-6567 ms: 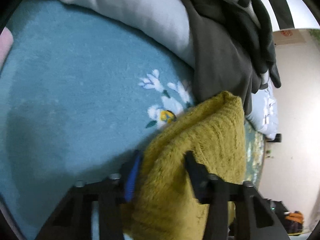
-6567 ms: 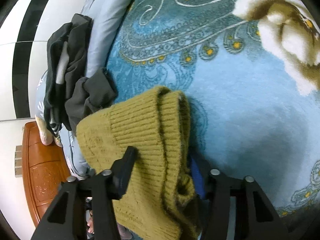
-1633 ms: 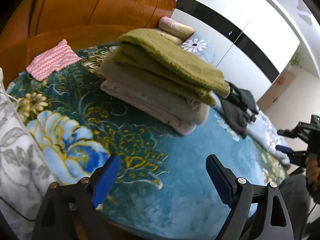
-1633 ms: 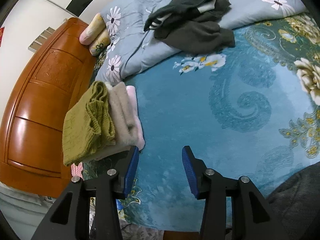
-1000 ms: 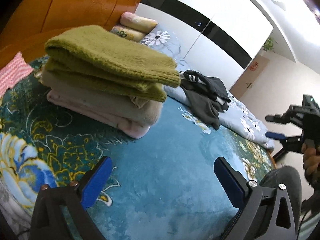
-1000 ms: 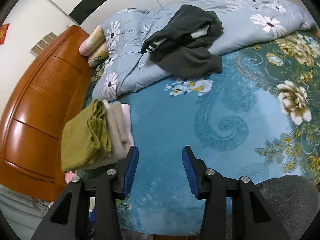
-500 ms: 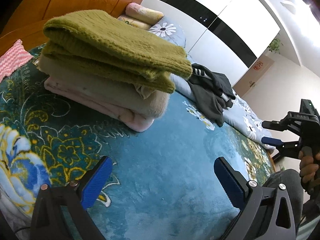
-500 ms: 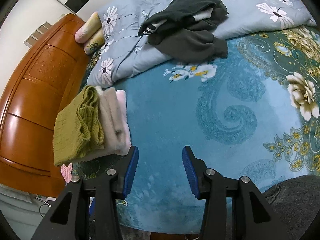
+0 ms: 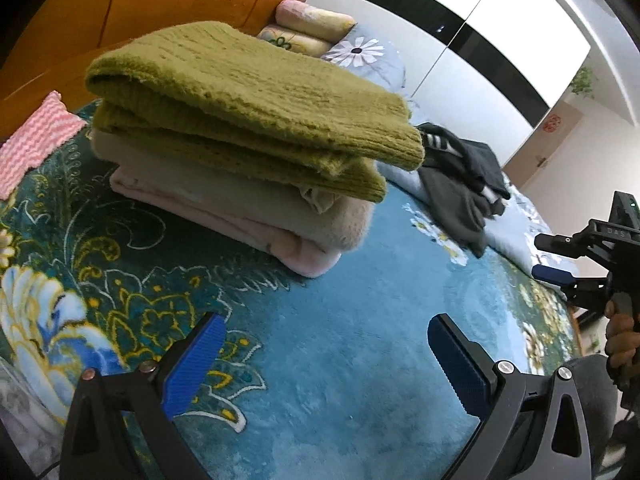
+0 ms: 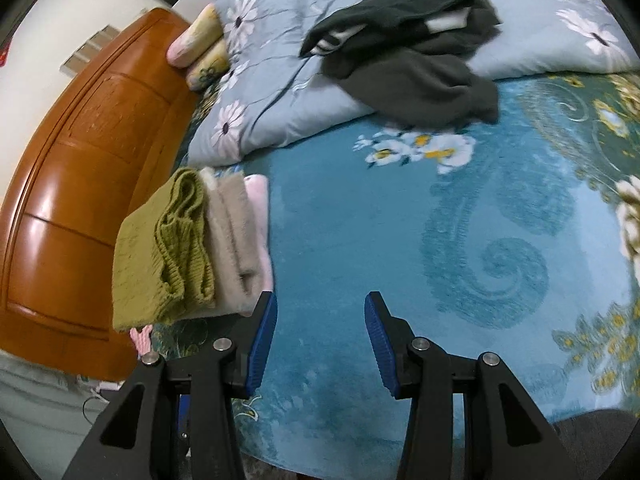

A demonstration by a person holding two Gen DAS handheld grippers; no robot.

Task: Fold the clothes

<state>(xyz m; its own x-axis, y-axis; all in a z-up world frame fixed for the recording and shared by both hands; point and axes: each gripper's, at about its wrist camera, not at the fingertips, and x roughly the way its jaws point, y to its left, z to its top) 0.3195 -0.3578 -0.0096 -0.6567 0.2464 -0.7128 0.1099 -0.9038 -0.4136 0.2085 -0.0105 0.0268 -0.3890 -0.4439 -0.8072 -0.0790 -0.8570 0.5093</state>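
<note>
- The left gripper [image 9: 324,354] has its blue-padded fingers [image 9: 192,364] spread wide and holding nothing, low over the teal flowered blanket [image 9: 340,360] on the bed.
- The right gripper [image 10: 320,332] also has its fingers [image 10: 262,338] spread apart with nothing between them, above the same blanket [image 10: 360,220]; in the left wrist view it shows at the far right [image 9: 560,258], held by a hand [image 9: 620,340] that the frame edge cuts off.
- The olive-green knitted sweater [image 9: 248,96] lies folded on top of a stack, its ribbed hem doubled over at the right end; from the right wrist view [image 10: 160,248] the folded layers show edge-on.
- Under it sits a beige fuzzy garment [image 9: 248,196], and at the bottom a pale pink one [image 9: 280,240]; the stack rests on the blanket near the wooden headboard [image 10: 80,160], left of both grippers.
- A heap of dark grey clothes [image 10: 412,48] with white stripes lies unfolded, far from the fingers, partly on a light blue flowered quilt [image 10: 272,92] and partly on the blanket.
- How many pieces make up that dark heap cannot be told.
- A pink zigzag cloth [image 9: 36,140] lies left of the stack, cut off by the frame edge.
- Two rolled pillows [image 10: 200,48] lie against the headboard, half hidden by the quilt.
</note>
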